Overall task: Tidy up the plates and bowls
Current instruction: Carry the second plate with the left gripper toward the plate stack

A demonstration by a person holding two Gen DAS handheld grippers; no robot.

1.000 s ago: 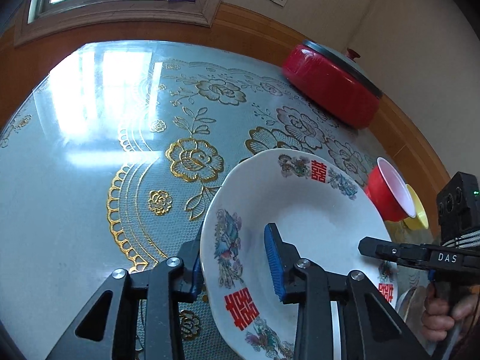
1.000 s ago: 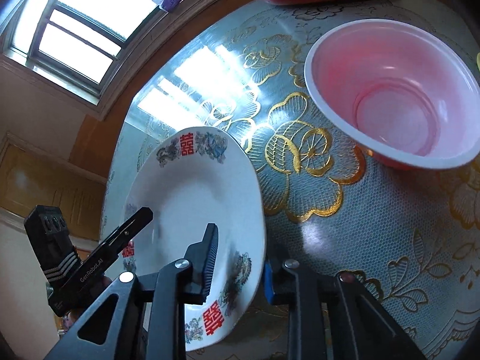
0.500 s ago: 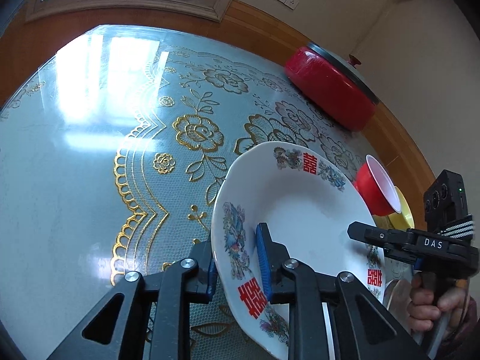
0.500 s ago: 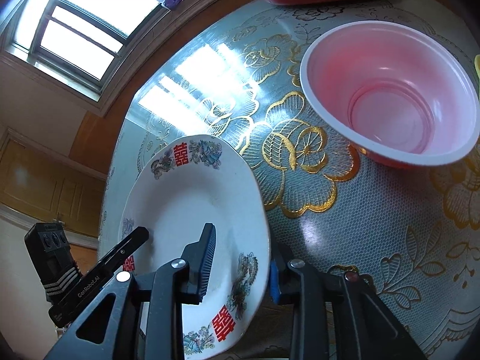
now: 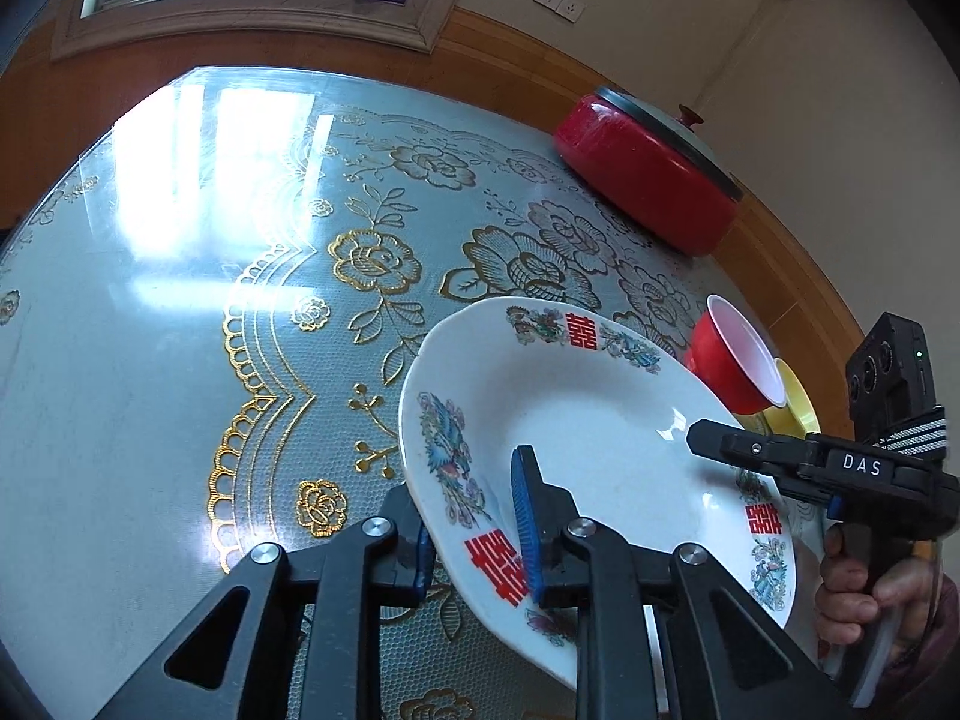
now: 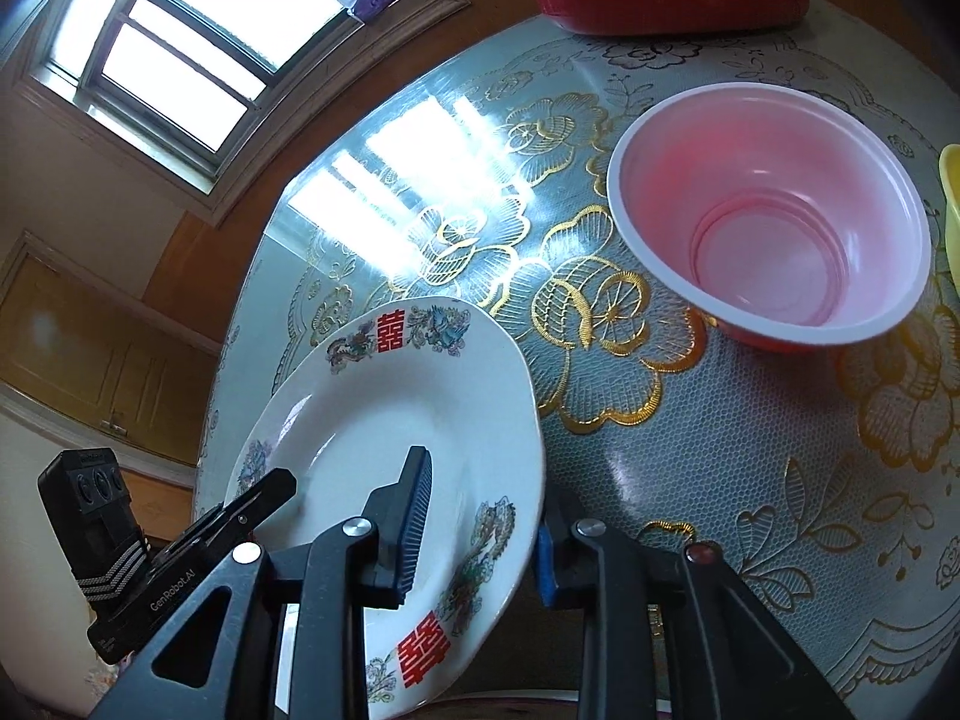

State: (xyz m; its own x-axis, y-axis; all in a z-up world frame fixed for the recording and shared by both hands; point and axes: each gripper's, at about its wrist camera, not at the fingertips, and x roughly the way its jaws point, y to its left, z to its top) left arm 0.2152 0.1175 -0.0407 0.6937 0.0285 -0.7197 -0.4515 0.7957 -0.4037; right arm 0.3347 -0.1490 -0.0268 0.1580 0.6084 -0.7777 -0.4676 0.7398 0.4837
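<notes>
A white plate with red characters and flower prints [image 5: 600,420] is held tilted above the table by both grippers. My left gripper [image 5: 474,534] is shut on the plate's near rim. My right gripper [image 6: 480,534] straddles the opposite rim of the plate [image 6: 384,420], with a wider gap between its jaws. A red bowl with a white inside [image 6: 774,216] stands on the table beyond the plate; it also shows in the left wrist view [image 5: 735,360]. A yellow bowl [image 5: 795,399] sits next to it.
A red lidded pot [image 5: 648,171] stands at the table's far edge near the wall. The table [image 5: 180,300] has a glossy blue-grey cloth with gold flowers. A window [image 6: 198,48] is behind the table.
My left gripper closed onto the plate's rim. The plate rose and tilted a little, held between both grippers.
</notes>
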